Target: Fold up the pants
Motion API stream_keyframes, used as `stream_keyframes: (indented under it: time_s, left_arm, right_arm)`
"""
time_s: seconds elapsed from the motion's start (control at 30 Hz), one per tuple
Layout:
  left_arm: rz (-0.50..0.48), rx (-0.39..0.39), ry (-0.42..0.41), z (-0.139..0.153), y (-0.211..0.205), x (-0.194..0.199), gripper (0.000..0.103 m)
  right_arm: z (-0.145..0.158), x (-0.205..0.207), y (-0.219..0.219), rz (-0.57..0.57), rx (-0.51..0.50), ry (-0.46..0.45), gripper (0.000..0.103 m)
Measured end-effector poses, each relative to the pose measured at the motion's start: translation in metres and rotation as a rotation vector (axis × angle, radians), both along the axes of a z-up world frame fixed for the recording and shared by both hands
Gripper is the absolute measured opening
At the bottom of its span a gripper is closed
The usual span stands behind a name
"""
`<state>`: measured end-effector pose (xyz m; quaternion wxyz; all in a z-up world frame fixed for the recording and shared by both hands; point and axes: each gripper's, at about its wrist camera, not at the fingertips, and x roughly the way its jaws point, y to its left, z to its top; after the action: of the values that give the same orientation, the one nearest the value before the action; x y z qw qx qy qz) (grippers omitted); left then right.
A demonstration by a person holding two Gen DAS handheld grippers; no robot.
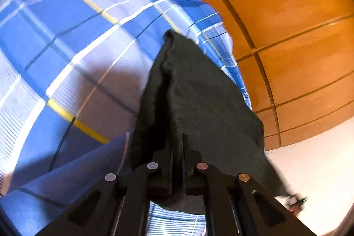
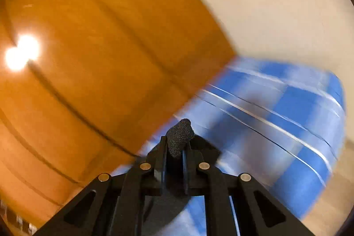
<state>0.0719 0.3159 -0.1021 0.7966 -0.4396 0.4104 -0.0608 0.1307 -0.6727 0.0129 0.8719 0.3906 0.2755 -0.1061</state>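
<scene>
The pants are dark grey, almost black cloth. In the left wrist view a broad fold of the pants rises from between the fingers and hangs down to the right. My left gripper is shut on that cloth. In the right wrist view only a small bunched tip of the pants sticks up out of the fingers. My right gripper is shut on it. Both grippers are lifted above a blue plaid bed cover; the rest of the pants is hidden.
The blue, white and yellow plaid cover spreads under both grippers. Orange wooden panels stand behind it, also in the right wrist view. A pale wall is to the right. The right wrist view is motion-blurred.
</scene>
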Motion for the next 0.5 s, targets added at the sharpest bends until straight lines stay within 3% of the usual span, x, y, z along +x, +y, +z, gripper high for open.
stream_keyframes:
  time_s: [0.13, 0.17, 0.23, 0.27, 0.3, 0.33, 0.4, 0.5]
  left_arm:
    - [-0.041, -0.003, 0.036, -0.008, -0.003, -0.003, 0.01]
    - [-0.032, -0.02, 0.031, -0.007, -0.002, -0.005, 0.016]
    - [-0.027, -0.023, 0.025, -0.003, -0.001, -0.007, 0.042]
    - [-0.027, -0.015, 0.022, -0.001, -0.003, -0.007, 0.067]
    - [-0.026, 0.003, 0.011, 0.002, -0.007, -0.008, 0.082]
    - [-0.028, 0.025, 0.0, 0.005, -0.012, -0.008, 0.084]
    - [-0.062, 0.11, 0.002, 0.008, -0.028, -0.002, 0.095]
    - [-0.11, 0.272, 0.028, 0.008, -0.052, 0.009, 0.095]
  right_arm:
    - [-0.139, -0.044, -0.035, -0.184, 0.088, 0.383, 0.02]
    - [-0.155, -0.056, -0.039, -0.206, 0.144, 0.385, 0.022]
    - [-0.172, -0.077, -0.039, -0.236, 0.241, 0.3, 0.039]
    - [-0.172, -0.08, -0.035, -0.234, 0.243, 0.26, 0.043]
    - [-0.169, -0.081, -0.03, -0.225, 0.236, 0.232, 0.05]
    - [-0.165, -0.079, -0.022, -0.198, 0.226, 0.2, 0.061]
    - [-0.158, -0.066, -0.005, -0.129, 0.22, 0.164, 0.07]
    - [-0.159, -0.041, 0.009, -0.075, 0.218, 0.207, 0.071]
